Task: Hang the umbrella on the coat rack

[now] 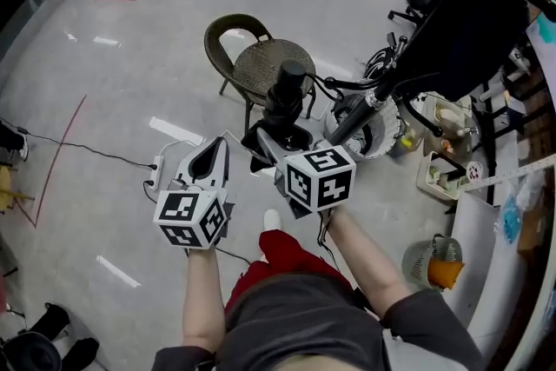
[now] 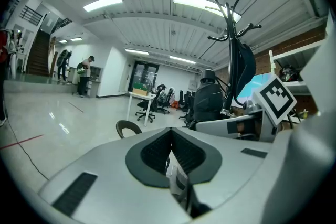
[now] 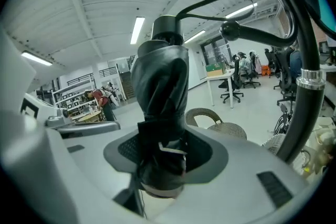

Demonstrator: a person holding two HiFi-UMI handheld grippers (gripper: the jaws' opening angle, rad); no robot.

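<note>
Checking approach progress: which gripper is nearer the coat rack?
Right. The right gripper, clamped on the umbrella, sits close beside the coat rack; the left gripper is beyond it, farther away.

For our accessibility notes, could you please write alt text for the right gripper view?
The right gripper holds a folded black umbrella between its fingers, and the umbrella fills the middle of the picture. Behind it stand a wicker chair on a glossy floor and, at the right edge, the coat rack, a dark pole with curved hooks overhead.
</note>
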